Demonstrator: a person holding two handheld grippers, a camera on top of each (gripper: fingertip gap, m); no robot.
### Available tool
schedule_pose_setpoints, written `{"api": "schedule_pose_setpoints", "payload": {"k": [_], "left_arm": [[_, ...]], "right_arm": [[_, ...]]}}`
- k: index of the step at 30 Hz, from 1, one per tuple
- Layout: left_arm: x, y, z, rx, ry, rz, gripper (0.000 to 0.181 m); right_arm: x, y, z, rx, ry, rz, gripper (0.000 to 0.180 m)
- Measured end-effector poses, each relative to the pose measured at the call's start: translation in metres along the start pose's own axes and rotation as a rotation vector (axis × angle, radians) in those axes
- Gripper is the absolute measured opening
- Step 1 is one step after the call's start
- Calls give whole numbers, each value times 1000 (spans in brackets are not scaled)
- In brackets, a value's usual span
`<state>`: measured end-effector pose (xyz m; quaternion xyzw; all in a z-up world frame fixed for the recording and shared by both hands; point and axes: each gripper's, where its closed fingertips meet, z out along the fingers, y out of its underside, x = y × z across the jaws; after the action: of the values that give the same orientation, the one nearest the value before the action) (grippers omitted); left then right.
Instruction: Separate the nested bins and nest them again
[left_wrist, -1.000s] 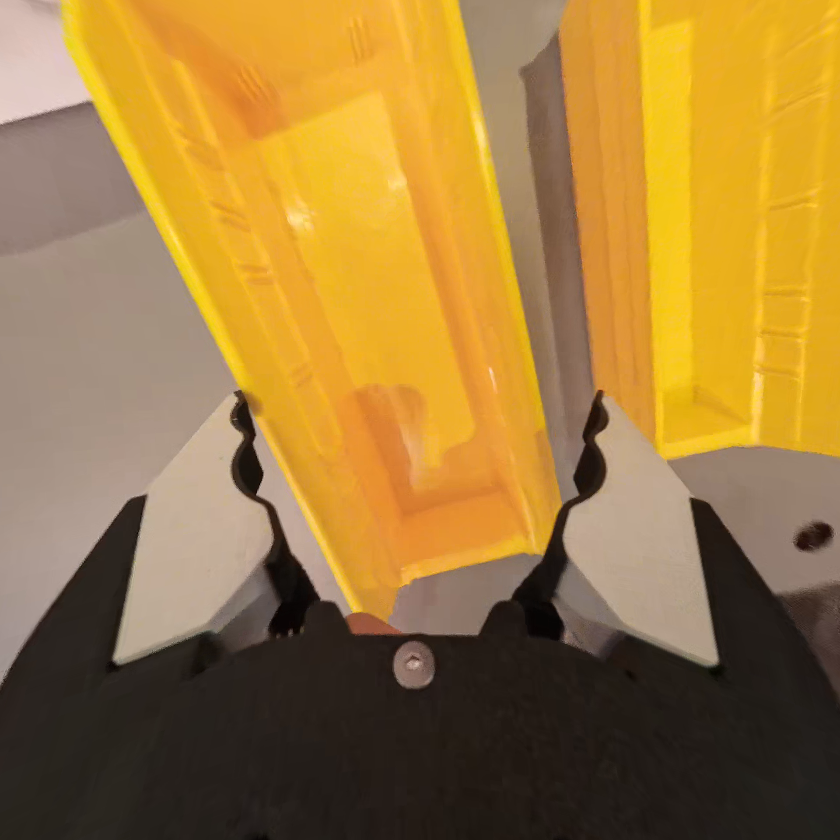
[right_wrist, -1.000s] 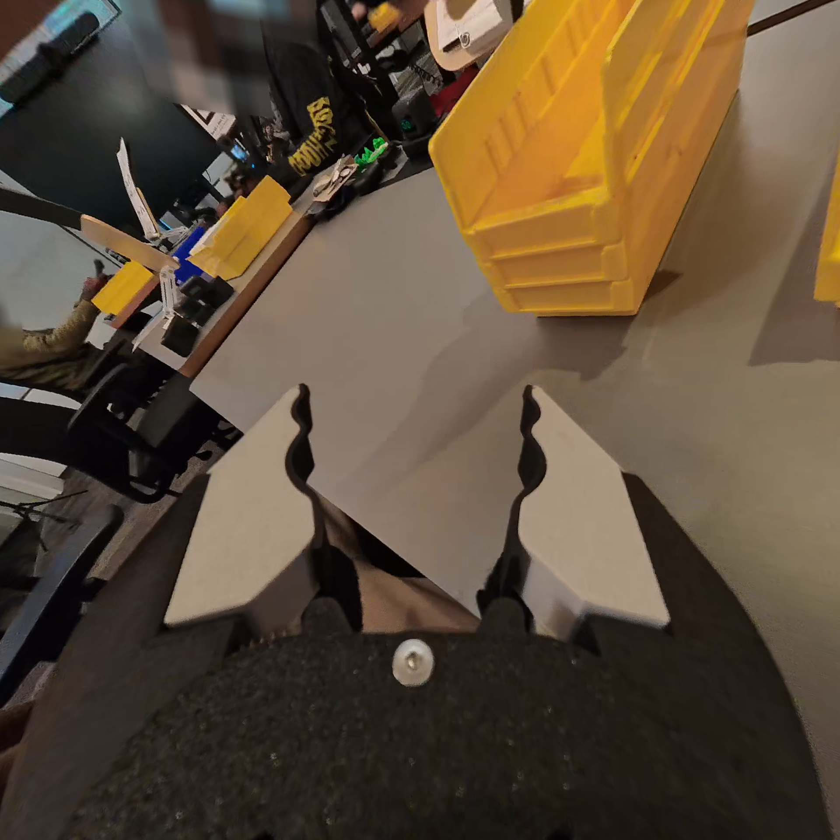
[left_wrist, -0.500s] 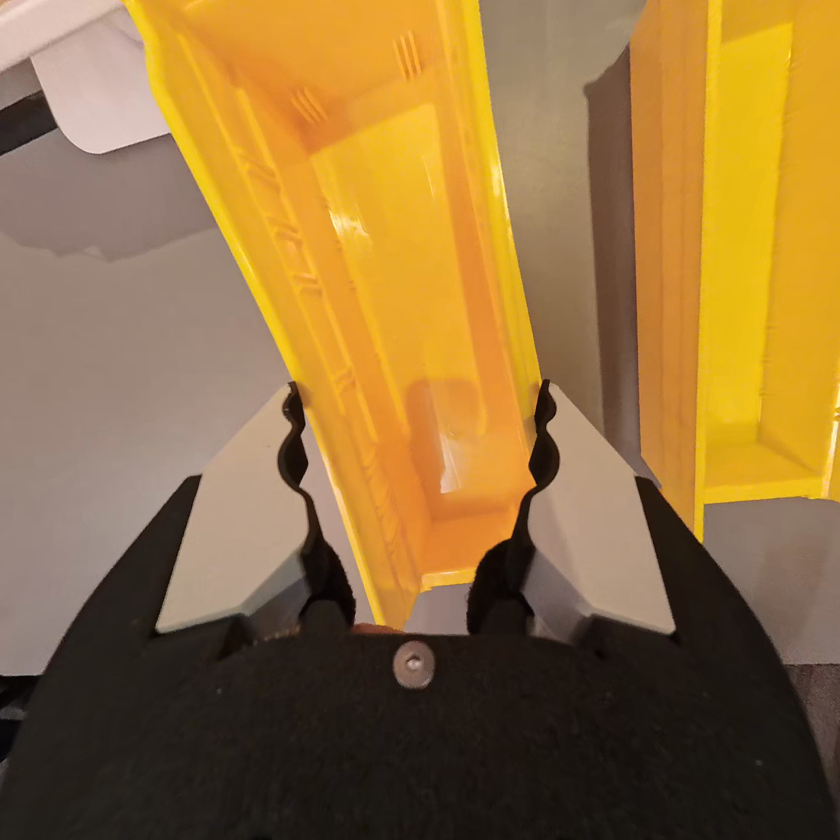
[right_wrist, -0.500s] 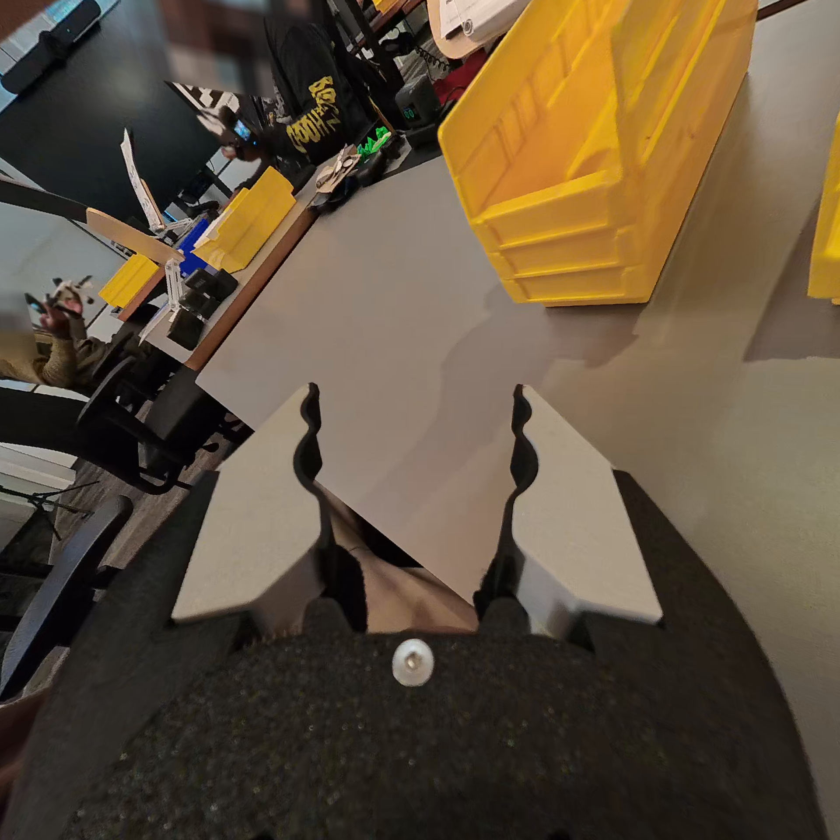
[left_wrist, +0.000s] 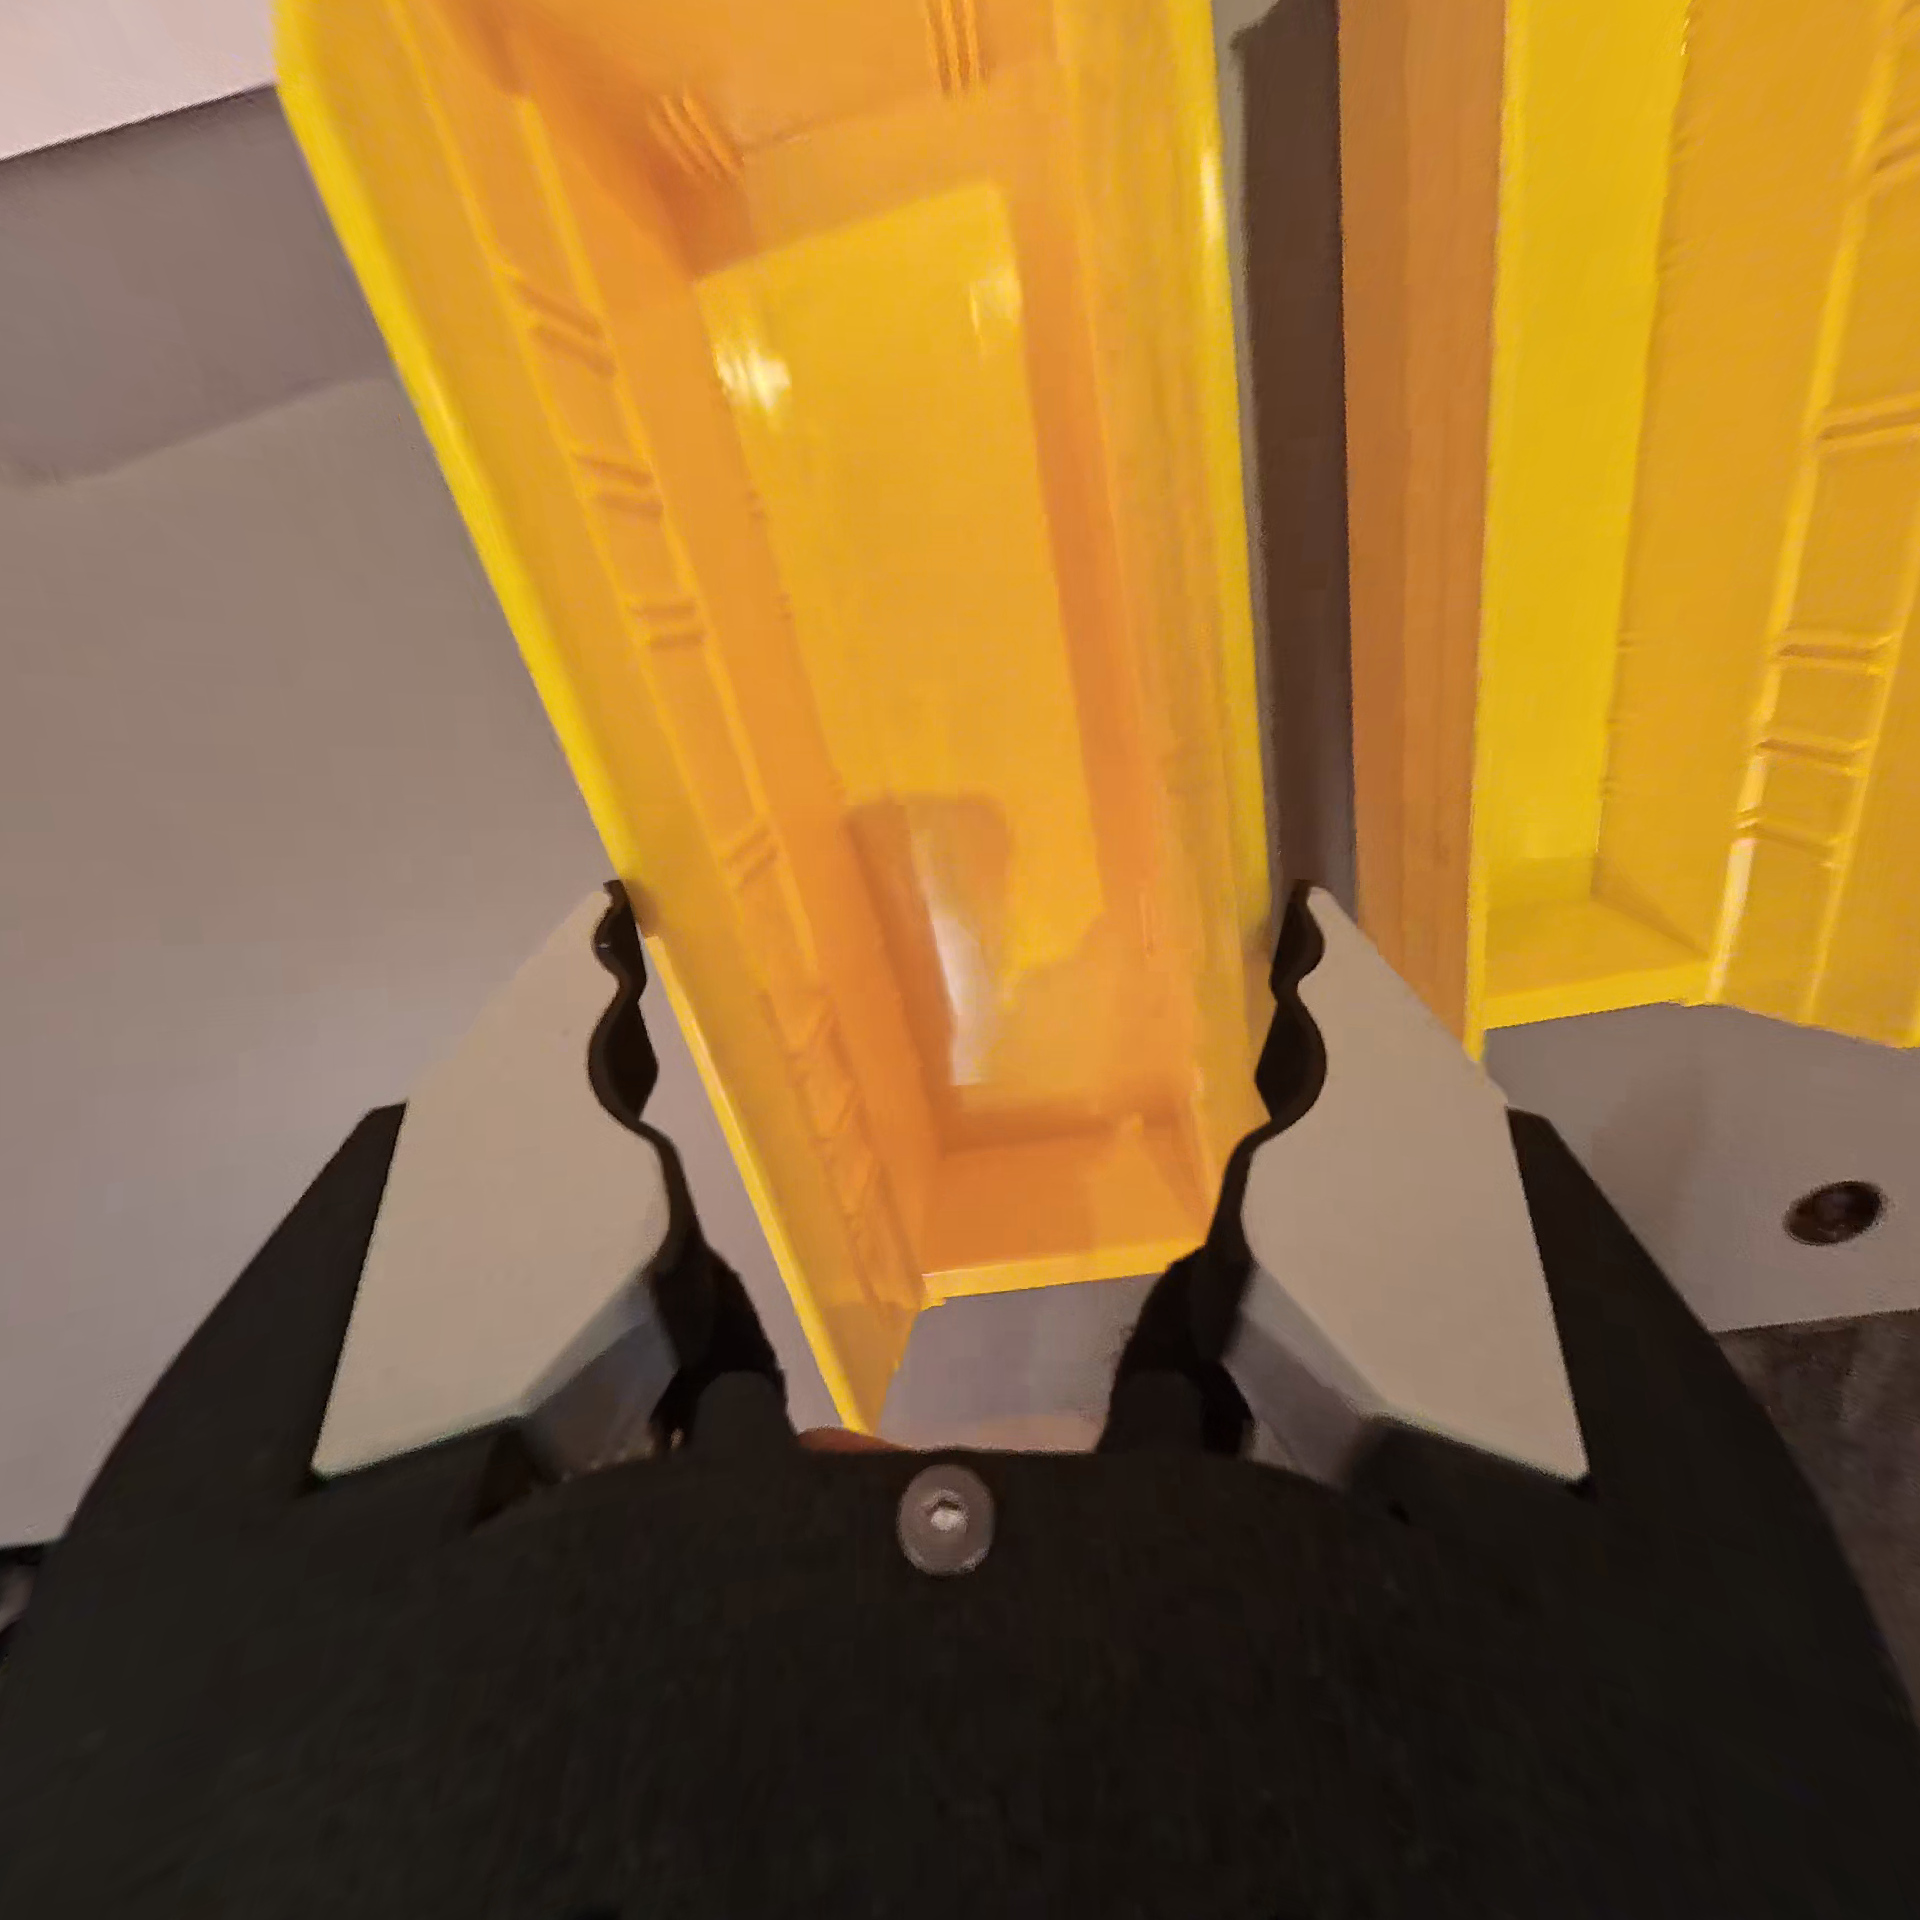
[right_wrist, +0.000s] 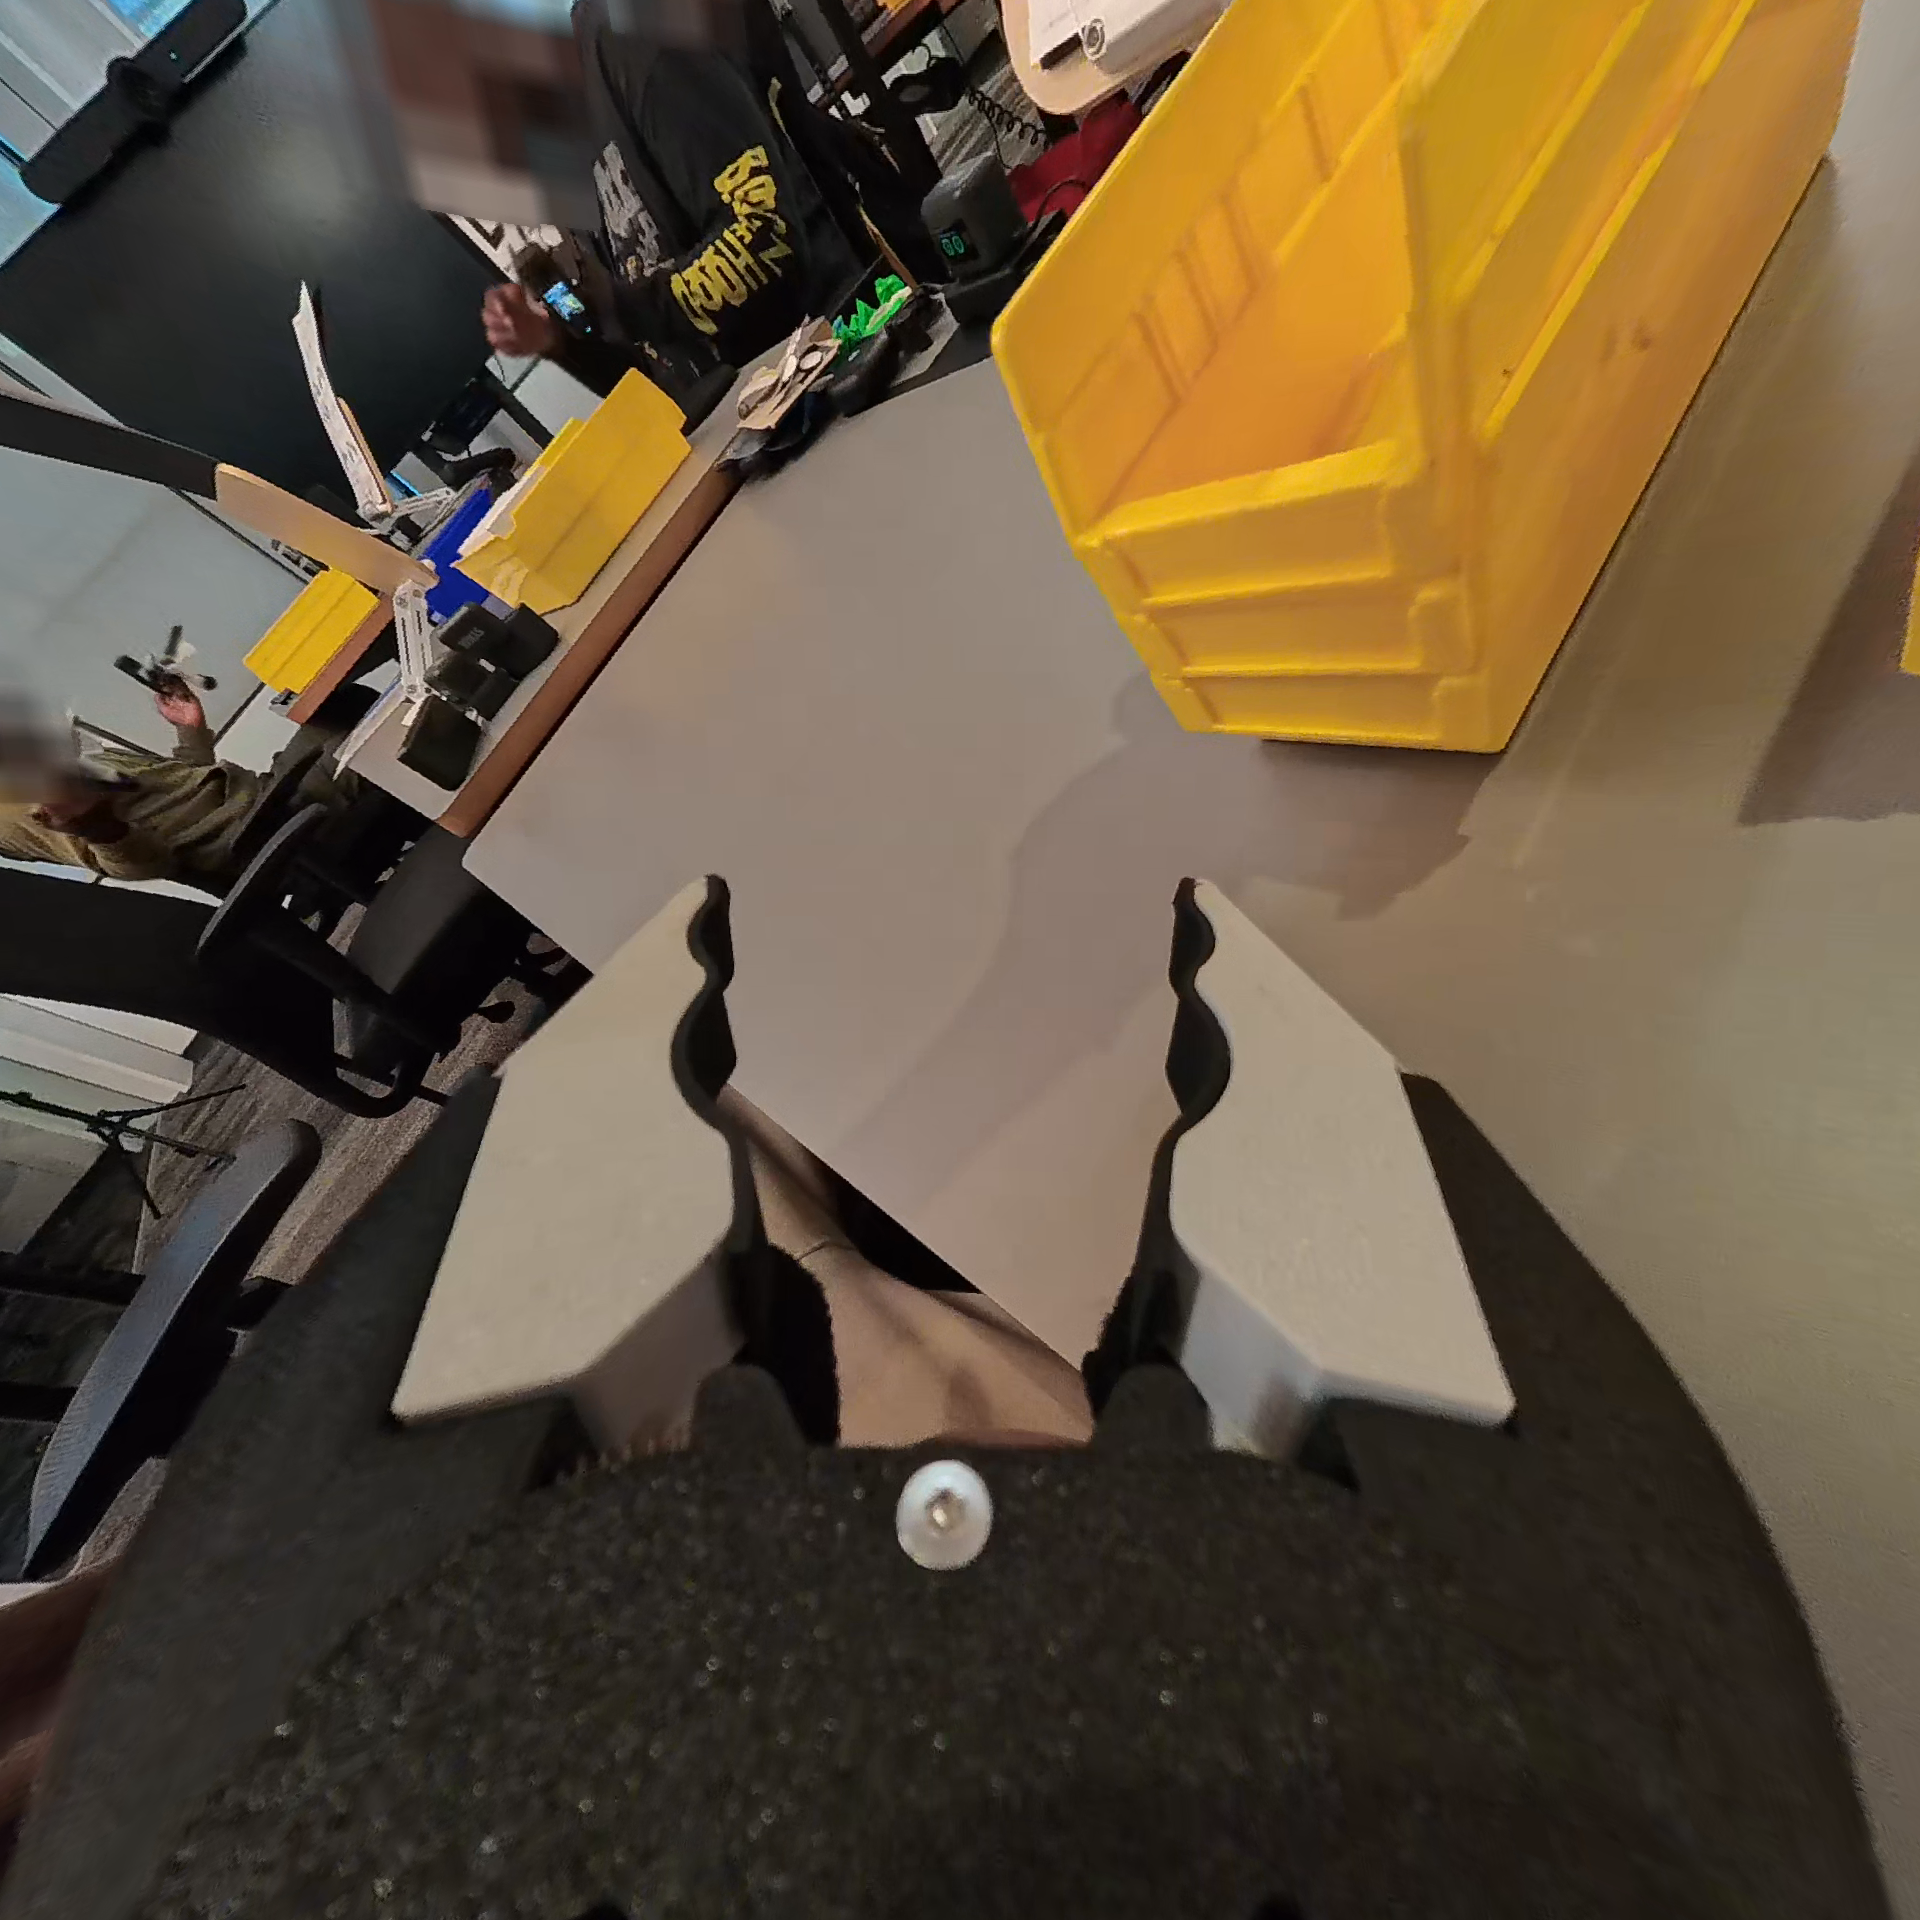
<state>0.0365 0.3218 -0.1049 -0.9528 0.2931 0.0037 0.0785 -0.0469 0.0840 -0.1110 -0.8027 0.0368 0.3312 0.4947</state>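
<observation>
Yellow ribbed plastic bin between spread left claw | right claw open, empty | matte grey table

- Two yellow bins in the left wrist view
- Two grippers, one per view
- One grey table
- Two people in the background

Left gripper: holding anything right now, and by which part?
The left gripper straddles the near end of a yellow bin, fingers open on either side; a firm hold cannot be confirmed. The right gripper holds nothing.
</observation>
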Motion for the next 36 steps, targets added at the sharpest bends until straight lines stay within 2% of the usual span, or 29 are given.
{"api": "schedule_pose_setpoints", "payload": {"k": [3,9,16,22,30,36], "left_arm": [[4,-3,-8,9,46,-54,111],[2,0,-7,-19,31,-23,111],[2,-2,-12,-15,25,4,89],[-1,-5,-16,26,13,-32,83],[-1,-9,-30,47,21,-34,84],[-5,-17,-70,83,36,-24,84]], "right_arm": [[0,2,2,-12,0,-3,85],[1,5,3,-26,2,0,85],[0,7,3,-37,-1,3,84],[1,6,2,-34,-8,16,84],[1,6,2,-36,-4,17,83],[0,8,3,-44,-5,17,84]]}}
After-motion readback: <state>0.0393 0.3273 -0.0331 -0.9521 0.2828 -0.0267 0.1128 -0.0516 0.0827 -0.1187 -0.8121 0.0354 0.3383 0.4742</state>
